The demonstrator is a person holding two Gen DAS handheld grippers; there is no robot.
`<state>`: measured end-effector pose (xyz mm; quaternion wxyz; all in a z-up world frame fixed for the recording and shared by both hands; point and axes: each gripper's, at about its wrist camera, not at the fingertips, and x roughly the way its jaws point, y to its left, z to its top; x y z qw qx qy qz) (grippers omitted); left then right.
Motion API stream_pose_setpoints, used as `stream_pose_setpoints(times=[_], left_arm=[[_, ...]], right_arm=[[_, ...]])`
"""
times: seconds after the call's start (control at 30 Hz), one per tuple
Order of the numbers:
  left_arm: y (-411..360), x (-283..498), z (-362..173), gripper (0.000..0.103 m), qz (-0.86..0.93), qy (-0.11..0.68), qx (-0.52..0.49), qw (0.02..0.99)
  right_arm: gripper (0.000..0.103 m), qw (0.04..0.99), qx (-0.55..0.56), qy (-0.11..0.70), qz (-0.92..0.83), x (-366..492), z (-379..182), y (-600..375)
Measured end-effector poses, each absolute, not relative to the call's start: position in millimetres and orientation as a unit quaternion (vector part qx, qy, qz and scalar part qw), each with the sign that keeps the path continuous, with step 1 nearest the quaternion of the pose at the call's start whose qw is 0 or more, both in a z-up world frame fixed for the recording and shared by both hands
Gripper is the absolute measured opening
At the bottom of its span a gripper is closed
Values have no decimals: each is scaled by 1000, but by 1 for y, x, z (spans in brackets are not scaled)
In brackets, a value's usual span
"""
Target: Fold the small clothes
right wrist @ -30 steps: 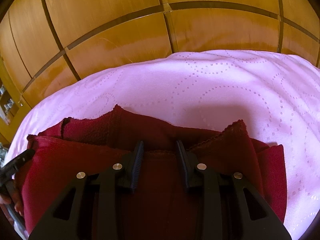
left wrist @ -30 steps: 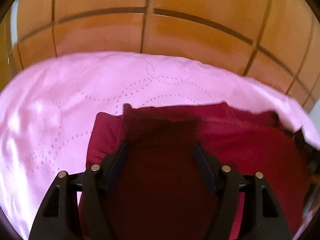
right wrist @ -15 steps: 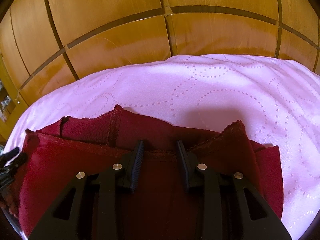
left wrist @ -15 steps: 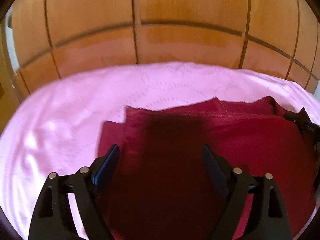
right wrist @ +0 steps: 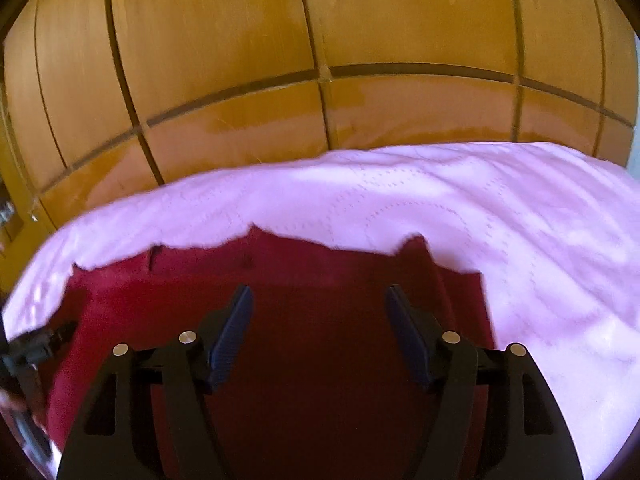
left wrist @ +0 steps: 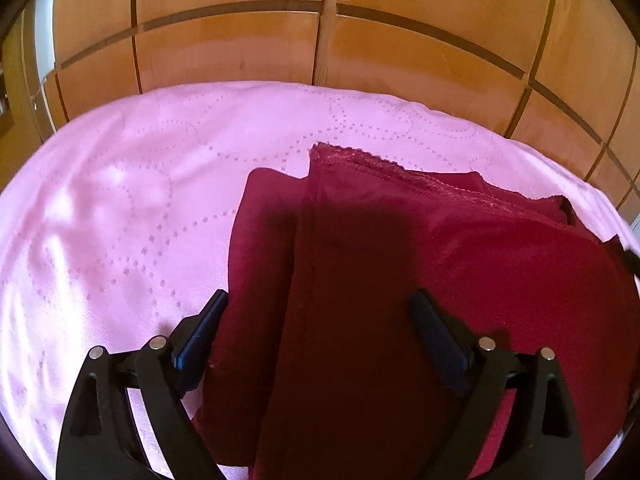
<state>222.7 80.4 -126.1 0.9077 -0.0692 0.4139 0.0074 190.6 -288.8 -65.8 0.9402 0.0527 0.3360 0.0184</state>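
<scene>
A dark red garment [left wrist: 420, 272] lies folded in layers on a pink quilted cover [left wrist: 140, 208], with a lace-trimmed edge at its far side. My left gripper [left wrist: 318, 300] is open, jaws wide, just above the garment's left part, holding nothing. In the right wrist view the same garment [right wrist: 320, 280] lies under my right gripper [right wrist: 319, 294], which is open and empty. The left gripper's tip [right wrist: 36, 344] shows at that view's left edge.
The pink cover [right wrist: 520, 248] spreads to the left in the left wrist view and to the right in the right wrist view. Orange-brown wooden panels [left wrist: 320, 40] stand behind the cover's far edge.
Both grippers have opened and let go of the red garment, which now lies flat. The left gripper opened first and drew back; the right opened in the last half second and lifted.
</scene>
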Motion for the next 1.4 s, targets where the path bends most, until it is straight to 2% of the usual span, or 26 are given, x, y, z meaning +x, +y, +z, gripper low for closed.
stream_pose_setpoints(times=[0.1, 0.17, 0.37, 0.5, 0.67, 0.73, 0.83, 1.0, 1.2, 1.4], left_arm=[[80, 222, -128, 92, 5, 415, -73, 907], [81, 220, -128, 93, 4, 416, -76, 906], [78, 210, -124, 94, 17, 408, -69, 910], [73, 184, -111, 94, 4, 375, -61, 925], [66, 148, -97, 99, -14, 331, -51, 942], [62, 139, -93, 100, -22, 325, -44, 945], [52, 126, -91, 100, -39, 322, -22, 946], [41, 113, -93, 100, -52, 325, 5, 944], [36, 98, -92, 100, -94, 326, -25, 940], [25, 85, -88, 100, -102, 303, -23, 947]], right_arm=[[68, 934, 27, 356, -8, 188, -80, -296], [68, 926, 49, 374, -14, 192, -93, -309], [70, 927, 13, 372, -34, 196, -99, -296], [71, 929, 22, 369, -31, 194, -101, -300], [72, 929, 17, 368, -33, 194, -100, -298], [75, 930, 16, 366, -33, 193, -98, -297], [90, 934, 20, 355, -43, 183, -88, -295], [92, 939, 89, 330, -30, 146, -68, -298], [93, 931, 151, 331, 10, 100, -63, -318], [93, 896, 280, 344, 32, 57, -76, -357]])
